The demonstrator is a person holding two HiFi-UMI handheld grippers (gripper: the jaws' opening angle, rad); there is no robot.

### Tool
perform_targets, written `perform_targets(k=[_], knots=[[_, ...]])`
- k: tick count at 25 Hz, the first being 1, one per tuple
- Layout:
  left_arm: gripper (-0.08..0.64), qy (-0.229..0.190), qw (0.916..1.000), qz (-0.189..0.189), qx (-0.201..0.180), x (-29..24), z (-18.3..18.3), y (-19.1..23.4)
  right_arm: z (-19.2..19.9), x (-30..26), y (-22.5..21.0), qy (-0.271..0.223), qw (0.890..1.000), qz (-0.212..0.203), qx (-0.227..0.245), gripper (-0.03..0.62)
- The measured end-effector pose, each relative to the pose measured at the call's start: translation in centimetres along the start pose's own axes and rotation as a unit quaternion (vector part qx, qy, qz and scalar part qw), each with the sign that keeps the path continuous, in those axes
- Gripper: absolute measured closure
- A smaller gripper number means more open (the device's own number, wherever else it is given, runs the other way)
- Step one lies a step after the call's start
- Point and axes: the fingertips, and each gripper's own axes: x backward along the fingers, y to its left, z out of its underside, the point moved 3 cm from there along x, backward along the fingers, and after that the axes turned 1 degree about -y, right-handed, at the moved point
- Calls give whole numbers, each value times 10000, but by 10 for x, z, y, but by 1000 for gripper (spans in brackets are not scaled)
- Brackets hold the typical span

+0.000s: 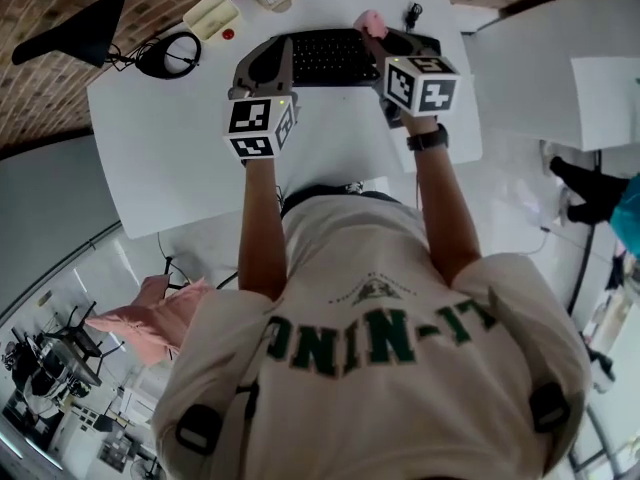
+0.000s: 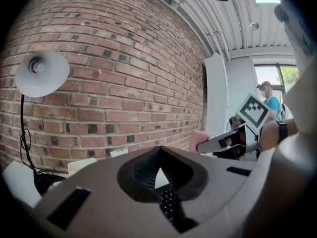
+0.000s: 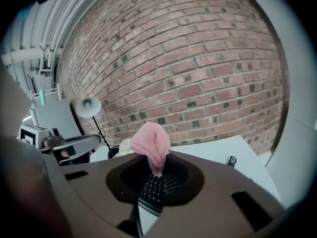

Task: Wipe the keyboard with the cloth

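Now the person stands at the white table (image 1: pixel 180 158) with one gripper in each hand, and both are held over the black keyboard (image 1: pixel 330 58), which lies near the far edge of the table, in front of the brick wall (image 2: pixel 124 58). The right gripper (image 3: pixel 157 170) has its jaws pressed together on the pink cloth (image 3: pixel 151 140). The cloth is pinched at its lower end and the rest stands up above the tips like a small bundle. From above, this cloth (image 1: pixel 368 20) is at the far right corner of the keyboard, but I cannot tell if it touches the keys. The left gripper (image 2: pixel 159 150) has its jaws brought together too, and there is nothing between them. Under its tips only some keys (image 2: pixel 168 202) and a bit of the white table are seen. It is over the left end of the keyboard, well apart from the cloth. On the left part of the table there are a black coil of cable (image 1: pixel 168 53), a cream box (image 1: pixel 212 13) and a lamp (image 2: pixel 42 73) with a round shade.
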Motion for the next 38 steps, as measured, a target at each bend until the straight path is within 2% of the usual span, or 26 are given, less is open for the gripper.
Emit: perform_targets(k=[5,9,14,25,28,32,35,38], knots=[[558,144,9994,-111,300,1,28,14,46,-35,8,638,9976,-176,-203,563],[558,186,9985,-264,450,-2,38,33,62,-68,25,944,9942,-427,-301,563],[558,254,9970,-440,590,-1,53,56,87,-111,52,1414,9867,-779,-203,563],[558,338,9931,-846,736,3,68,87,127,-195,83,2165,9688,-1122,438,563],[558,375,9915,-951,805,4,75,91,135,-208,84,2347,9619,-1078,899,563],[558,424,9901,-1035,847,6,81,95,137,-217,103,2461,9507,-1364,1303,563],[558,439,9893,-1091,863,4,82,97,147,-222,99,2676,9409,-1288,1626,563],[558,455,9892,-1110,842,1,84,98,151,-222,94,2702,9365,-1258,1846,563]])
